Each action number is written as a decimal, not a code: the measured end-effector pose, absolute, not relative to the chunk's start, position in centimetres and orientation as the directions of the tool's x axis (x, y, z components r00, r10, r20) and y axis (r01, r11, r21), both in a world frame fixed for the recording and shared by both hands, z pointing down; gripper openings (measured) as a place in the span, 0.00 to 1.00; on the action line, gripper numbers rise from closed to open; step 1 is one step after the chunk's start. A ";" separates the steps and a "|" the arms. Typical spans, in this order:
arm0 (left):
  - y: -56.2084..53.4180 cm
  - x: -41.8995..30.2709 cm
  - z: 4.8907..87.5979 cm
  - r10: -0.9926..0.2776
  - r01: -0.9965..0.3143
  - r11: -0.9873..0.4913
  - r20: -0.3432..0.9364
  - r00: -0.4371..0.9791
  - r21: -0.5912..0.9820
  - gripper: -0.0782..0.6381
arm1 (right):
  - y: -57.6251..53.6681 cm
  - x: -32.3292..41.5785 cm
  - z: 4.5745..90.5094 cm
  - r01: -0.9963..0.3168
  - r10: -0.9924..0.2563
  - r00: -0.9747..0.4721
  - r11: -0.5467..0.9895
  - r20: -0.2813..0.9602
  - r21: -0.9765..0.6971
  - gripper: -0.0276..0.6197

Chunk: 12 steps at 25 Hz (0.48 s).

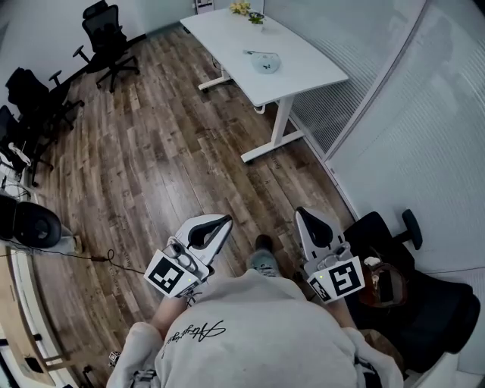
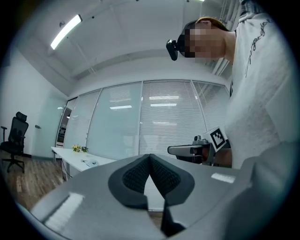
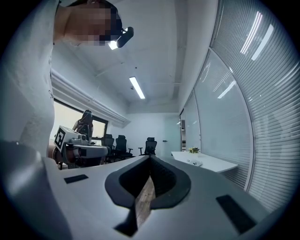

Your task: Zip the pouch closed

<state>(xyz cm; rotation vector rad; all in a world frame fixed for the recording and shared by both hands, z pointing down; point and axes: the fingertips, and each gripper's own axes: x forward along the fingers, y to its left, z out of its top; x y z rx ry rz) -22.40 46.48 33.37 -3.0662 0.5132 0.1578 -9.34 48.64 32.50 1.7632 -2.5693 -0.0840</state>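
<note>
The pouch (image 1: 265, 62) is a small pale thing lying on the white table (image 1: 303, 76) far ahead of me across the wooden floor. In the left gripper view the pouch (image 2: 91, 163) shows tiny on the distant table. My left gripper (image 1: 225, 220) and right gripper (image 1: 301, 212) are held close in front of my body, pointing toward the table and well apart from it. Seen from its own camera, the left gripper (image 2: 149, 157) has its jaws together with nothing between them. The right gripper (image 3: 150, 158) is shut and empty too.
Black office chairs (image 1: 106, 38) stand at the far left along the wall. Another black chair (image 1: 413, 303) is close by on my right. A glass wall with blinds (image 1: 394, 114) runs along the right. A small flower pot (image 1: 242, 7) sits at the table's far end.
</note>
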 end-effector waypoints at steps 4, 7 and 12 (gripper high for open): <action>44.0 -20.7 33.3 -0.328 -0.330 -0.944 -0.094 0.940 -0.012 0.11 | 45.5 -8.0 32.2 -0.924 -0.925 -0.380 0.379 -0.007 0.053 0.05; 41.8 -19.6 33.1 -0.338 -0.341 -0.940 -0.089 0.937 -0.012 0.11 | 43.2 -6.7 31.7 -0.919 -0.919 -0.393 0.392 -0.016 0.049 0.05; 38.7 -16.9 32.3 -0.341 -0.345 -0.939 -0.092 0.935 -0.021 0.11 | 40.0 -3.8 31.3 -0.917 -0.918 -0.396 0.395 -0.021 0.052 0.05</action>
